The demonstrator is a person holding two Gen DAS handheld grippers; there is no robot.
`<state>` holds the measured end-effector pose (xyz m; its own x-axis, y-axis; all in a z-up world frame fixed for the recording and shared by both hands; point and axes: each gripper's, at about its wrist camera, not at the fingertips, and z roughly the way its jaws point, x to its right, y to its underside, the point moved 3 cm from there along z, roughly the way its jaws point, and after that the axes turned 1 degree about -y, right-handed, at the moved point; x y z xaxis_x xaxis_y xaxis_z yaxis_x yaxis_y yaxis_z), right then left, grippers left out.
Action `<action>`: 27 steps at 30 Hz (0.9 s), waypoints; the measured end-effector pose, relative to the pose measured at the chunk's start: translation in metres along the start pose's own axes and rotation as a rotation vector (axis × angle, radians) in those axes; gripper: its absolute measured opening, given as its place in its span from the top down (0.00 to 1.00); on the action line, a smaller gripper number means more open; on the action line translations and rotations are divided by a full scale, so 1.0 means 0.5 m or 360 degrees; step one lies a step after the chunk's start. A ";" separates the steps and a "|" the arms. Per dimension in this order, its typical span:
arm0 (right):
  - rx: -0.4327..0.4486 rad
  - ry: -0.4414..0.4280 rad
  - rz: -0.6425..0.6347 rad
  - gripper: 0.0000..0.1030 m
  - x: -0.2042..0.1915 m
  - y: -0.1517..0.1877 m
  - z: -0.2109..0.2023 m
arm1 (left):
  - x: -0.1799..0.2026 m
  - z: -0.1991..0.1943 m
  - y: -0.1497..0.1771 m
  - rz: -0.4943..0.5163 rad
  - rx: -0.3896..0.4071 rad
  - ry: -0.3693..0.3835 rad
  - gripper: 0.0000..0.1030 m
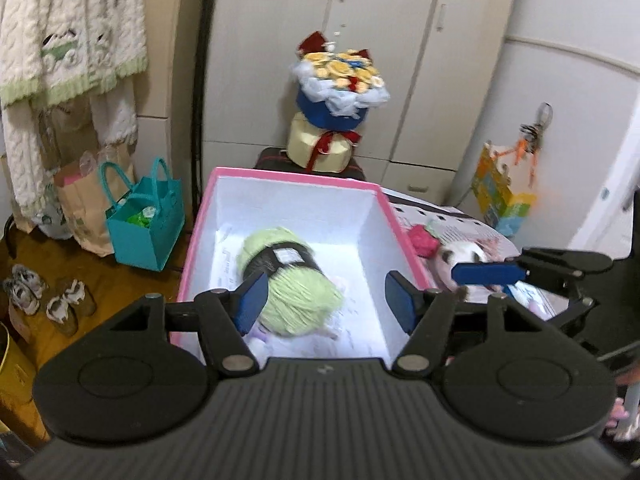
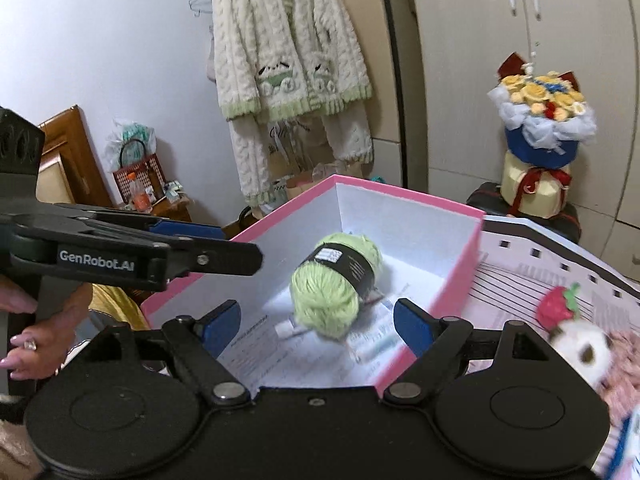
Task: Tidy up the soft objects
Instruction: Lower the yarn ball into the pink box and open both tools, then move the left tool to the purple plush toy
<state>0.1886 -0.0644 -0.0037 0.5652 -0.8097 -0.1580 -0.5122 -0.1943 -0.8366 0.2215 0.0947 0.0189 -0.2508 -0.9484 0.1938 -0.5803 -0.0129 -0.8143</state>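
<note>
Small white plush toy with dark patches [image 2: 584, 350] motion-blurred, features unreadable; label print on green yarn ball's black band [image 2: 348, 266] too small to read.

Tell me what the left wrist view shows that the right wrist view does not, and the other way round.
Only the left wrist view shows the teal tote bag on the floor, the shoes and the colourful bag hanging on the door. Only the right wrist view shows the person's hand and the red-brown basket. Both show the green yarn skein lying in the pink box, the strawberry toy outside it, the flower bouquet, the knitted cardigan, and both grippers open: left gripper, right gripper.
</note>
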 end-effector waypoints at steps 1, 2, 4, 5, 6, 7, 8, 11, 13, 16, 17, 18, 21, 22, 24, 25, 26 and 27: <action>0.0007 0.0005 -0.0001 0.16 0.000 0.008 -0.016 | 0.012 -0.010 0.006 0.0021 -0.0005 0.0015 0.37; 0.0014 0.0004 -0.0001 0.16 0.000 0.017 -0.034 | 0.023 -0.020 0.011 0.0038 -0.0010 0.0030 0.37; 0.0030 -0.0006 -0.0003 0.16 0.001 0.032 -0.071 | 0.043 -0.041 0.021 0.0077 -0.0014 0.0054 0.36; 0.0043 -0.0011 -0.0010 0.16 0.001 0.040 -0.091 | 0.053 -0.051 0.026 0.0099 -0.0012 0.0059 0.34; 0.0058 -0.0012 -0.0017 0.16 0.000 0.048 -0.114 | 0.063 -0.062 0.032 0.0119 -0.0010 0.0064 0.34; 0.0069 -0.0008 -0.0023 0.16 0.000 0.055 -0.132 | 0.074 -0.073 0.037 0.0138 -0.0010 0.0070 0.33; 0.0080 -0.0001 -0.0030 0.16 -0.001 0.062 -0.151 | 0.084 -0.083 0.041 0.0160 -0.0012 0.0079 0.33; 0.0111 0.0048 -0.0045 0.16 -0.001 0.092 -0.204 | 0.115 -0.109 0.053 0.0211 -0.0015 0.0104 0.31; 0.0124 0.0096 -0.0054 0.16 0.001 0.113 -0.236 | 0.137 -0.125 0.063 0.0258 -0.0018 0.0123 0.30; 0.0150 0.0230 -0.0012 0.15 0.011 0.143 -0.281 | 0.172 -0.143 0.079 0.0329 -0.0028 0.0156 0.29; 0.0149 0.0267 0.0003 0.15 0.016 0.153 -0.295 | 0.181 -0.148 0.084 0.0348 -0.0031 0.0171 0.28; 0.0149 0.0288 0.0013 0.15 0.020 0.161 -0.307 | 0.192 -0.152 0.088 0.0365 -0.0037 0.0187 0.27; 0.0139 0.0356 0.0048 0.14 0.039 0.194 -0.337 | 0.226 -0.158 0.100 0.0416 -0.0046 0.0244 0.25; 0.0135 0.0378 0.0057 0.14 0.045 0.202 -0.342 | 0.239 -0.157 0.103 0.0436 -0.0047 0.0264 0.24; 0.0127 0.0413 0.0071 0.14 0.055 0.223 -0.355 | 0.264 -0.153 0.108 0.0475 -0.0048 0.0295 0.23; 0.0123 0.0433 0.0077 0.14 0.061 0.233 -0.358 | 0.279 -0.149 0.111 0.0495 -0.0050 0.0315 0.21; 0.0122 0.0453 0.0078 0.14 0.066 0.243 -0.362 | 0.291 -0.145 0.115 0.0506 -0.0051 0.0336 0.19; 0.0124 0.0476 0.0082 0.14 0.070 0.253 -0.365 | 0.302 -0.140 0.119 0.0511 -0.0054 0.0360 0.17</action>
<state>0.0254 -0.2185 -0.0195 0.3187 -0.9465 -0.0498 -0.4778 -0.1150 -0.8709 0.0950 -0.0272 0.0381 -0.5859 -0.8088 0.0506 -0.4688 0.2873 -0.8353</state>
